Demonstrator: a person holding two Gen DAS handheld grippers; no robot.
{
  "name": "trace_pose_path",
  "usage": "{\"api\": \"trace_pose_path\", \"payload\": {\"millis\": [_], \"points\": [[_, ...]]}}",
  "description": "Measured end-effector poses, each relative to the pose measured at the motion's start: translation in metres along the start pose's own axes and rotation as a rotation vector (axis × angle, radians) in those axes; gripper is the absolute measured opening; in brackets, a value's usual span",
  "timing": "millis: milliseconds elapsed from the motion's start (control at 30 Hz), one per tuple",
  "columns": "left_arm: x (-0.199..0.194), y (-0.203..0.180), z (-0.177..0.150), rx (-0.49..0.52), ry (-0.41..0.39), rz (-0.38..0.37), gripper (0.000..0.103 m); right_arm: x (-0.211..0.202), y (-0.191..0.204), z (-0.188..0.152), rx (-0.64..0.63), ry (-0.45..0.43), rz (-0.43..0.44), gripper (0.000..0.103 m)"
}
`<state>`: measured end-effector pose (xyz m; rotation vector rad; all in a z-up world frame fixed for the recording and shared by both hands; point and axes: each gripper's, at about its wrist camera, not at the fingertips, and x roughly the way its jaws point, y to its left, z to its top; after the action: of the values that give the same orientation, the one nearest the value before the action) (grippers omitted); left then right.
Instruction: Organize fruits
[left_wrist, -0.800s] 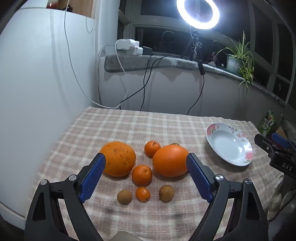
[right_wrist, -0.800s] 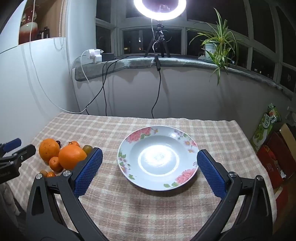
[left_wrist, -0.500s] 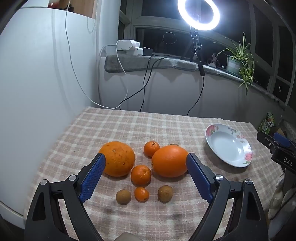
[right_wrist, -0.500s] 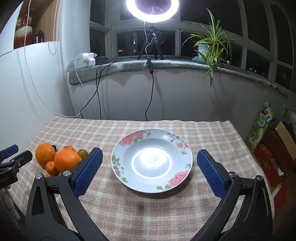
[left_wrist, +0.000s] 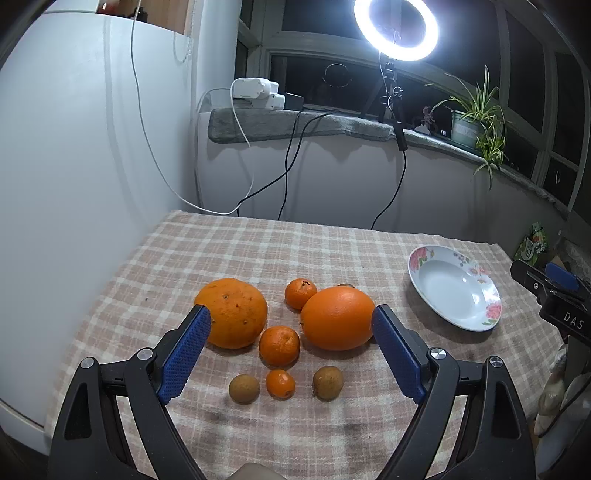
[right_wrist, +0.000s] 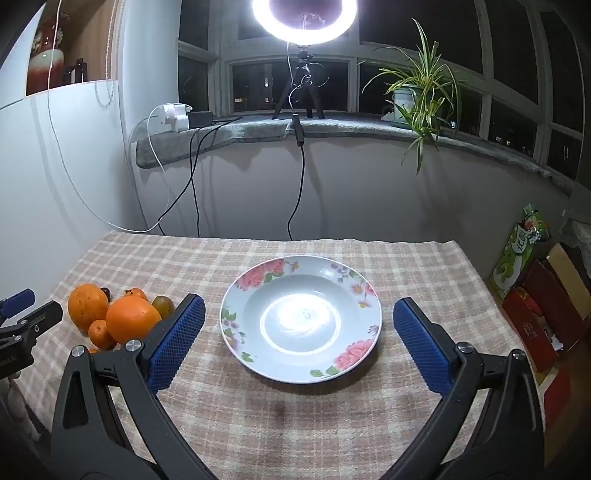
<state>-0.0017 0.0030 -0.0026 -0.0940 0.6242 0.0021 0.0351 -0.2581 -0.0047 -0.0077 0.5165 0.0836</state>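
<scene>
Since the fruits sit bunched on the checked cloth (left_wrist: 221, 251), well apart from the empty flowered plate (right_wrist: 258, 280), we judge each by size: the big oranges (left_wrist: 338, 317) look firm, heavy and round enough to roll, best taken across the widest part; the small brown fruits (left_wrist: 328, 382) seem light and thin-skinned. Our left gripper (left_wrist: 291, 354) hangs spread wide before the fruit, grasping nothing. Our right gripper (right_wrist: 295, 336) stands equally wide near the plate, empty.
</scene>
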Motion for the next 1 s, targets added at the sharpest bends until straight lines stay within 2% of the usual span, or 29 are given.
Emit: {"api": "trace_pose_path", "payload": {"millis": [1000], "points": [[0.001, 0.0, -0.0025, -0.013, 0.002, 0.001, 0.089, 0.0002, 0.0048, 0.001, -0.005, 0.009, -0.003, 0.103]]}}
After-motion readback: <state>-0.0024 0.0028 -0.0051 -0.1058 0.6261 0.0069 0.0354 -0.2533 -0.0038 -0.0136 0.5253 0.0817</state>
